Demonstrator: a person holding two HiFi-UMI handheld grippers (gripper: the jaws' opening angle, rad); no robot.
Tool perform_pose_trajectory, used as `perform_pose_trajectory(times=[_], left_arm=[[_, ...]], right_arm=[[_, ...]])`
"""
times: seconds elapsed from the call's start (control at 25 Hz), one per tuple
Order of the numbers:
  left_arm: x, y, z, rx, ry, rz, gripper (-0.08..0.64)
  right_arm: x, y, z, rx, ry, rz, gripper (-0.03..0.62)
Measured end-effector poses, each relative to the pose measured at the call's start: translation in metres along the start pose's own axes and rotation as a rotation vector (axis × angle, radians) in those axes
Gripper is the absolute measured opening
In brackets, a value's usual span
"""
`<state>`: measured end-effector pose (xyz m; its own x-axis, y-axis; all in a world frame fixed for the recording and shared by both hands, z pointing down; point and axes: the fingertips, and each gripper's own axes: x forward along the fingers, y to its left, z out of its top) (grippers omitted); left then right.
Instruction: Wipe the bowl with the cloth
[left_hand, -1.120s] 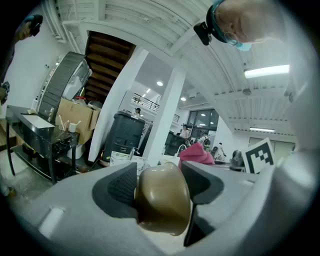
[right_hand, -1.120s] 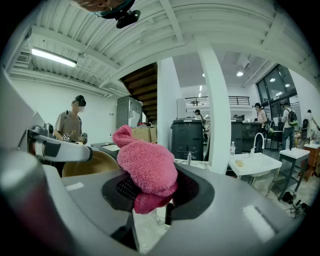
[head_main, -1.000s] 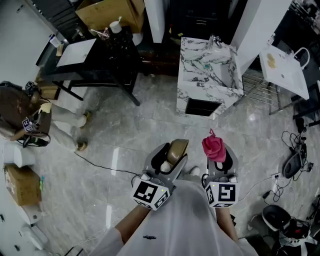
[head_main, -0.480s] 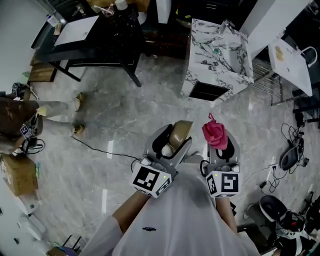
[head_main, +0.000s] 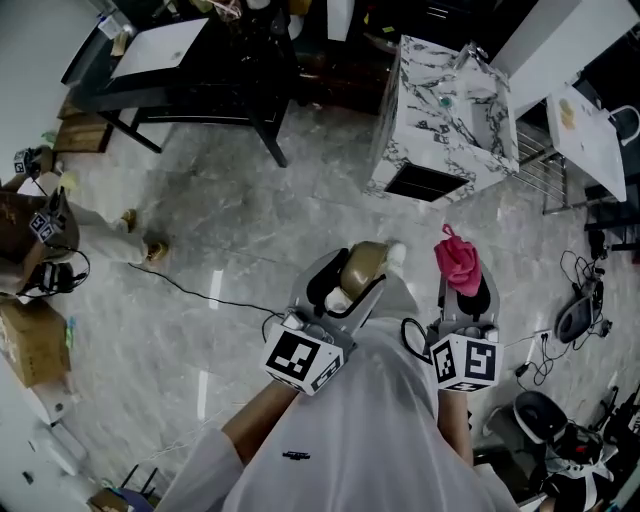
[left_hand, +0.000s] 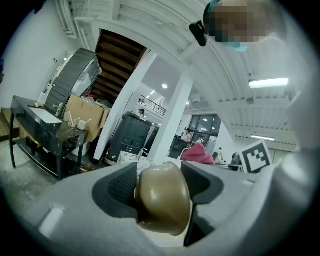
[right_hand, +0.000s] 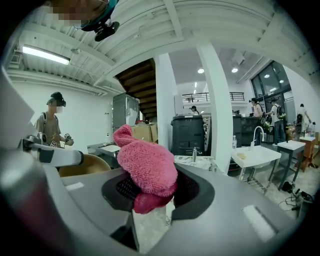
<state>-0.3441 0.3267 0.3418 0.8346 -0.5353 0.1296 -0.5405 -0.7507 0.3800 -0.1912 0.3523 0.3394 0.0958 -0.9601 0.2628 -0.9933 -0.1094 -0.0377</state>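
Left gripper (head_main: 352, 286) and right gripper (head_main: 467, 296) are held side by side, near each other but apart, over a grey marble floor (head_main: 250, 230), both pointing away from the holder's white top (head_main: 360, 440). Ahead of the right gripper, well apart from it, stands a white marble sink unit (head_main: 445, 120) with a tap on its top. Ahead and to the left of the left gripper, also well off, is a black bench (head_main: 215, 75) carrying a white sheet (head_main: 160, 45). Far to the right of the right gripper a white table (head_main: 590, 130) juts in. Far to the left of the left gripper is another person (head_main: 40, 235) in brown, with a cardboard box (head_main: 35, 345) near them. A thin black cable (head_main: 200, 298) runs over the floor toward the left gripper. The left gripper's jaws are clamped on a brown-gold bowl (left_hand: 162, 202), which sits tilted on edge between them, its outer side toward that gripper's camera. The right gripper's jaws grasp a bunched pink cloth (right_hand: 147, 167); most of it bulges above the jaws, with a twisted tip pointing up. Bowl and cloth do not touch
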Motion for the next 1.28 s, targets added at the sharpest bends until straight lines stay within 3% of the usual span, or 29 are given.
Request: perform_pose_trajectory(times=[0.28,0.56,0.76,1.28], left_arm=[[0.025,0.018,0.011,0.003,-0.024,0.035,0.284],[0.09,0.047,0.018,-0.017,-0.018,0.106,0.284],[0.182,0.066,0.031,-0.036,0.012,0.149,0.283],[0.425,0.063,0.084,-0.014,0.039,0.187,0.284]], right_arm=[[0.032,-0.012,0.008,-0.003,-0.006,0.021,0.147],[0.112,-0.042,0.025,-0.015,-0.008,0.092,0.147],[0.192,-0.098,0.038,0.013,0.026,0.139,0.147],[0.35,-0.268,0.102,0.053,0.025,0.216,0.147]])
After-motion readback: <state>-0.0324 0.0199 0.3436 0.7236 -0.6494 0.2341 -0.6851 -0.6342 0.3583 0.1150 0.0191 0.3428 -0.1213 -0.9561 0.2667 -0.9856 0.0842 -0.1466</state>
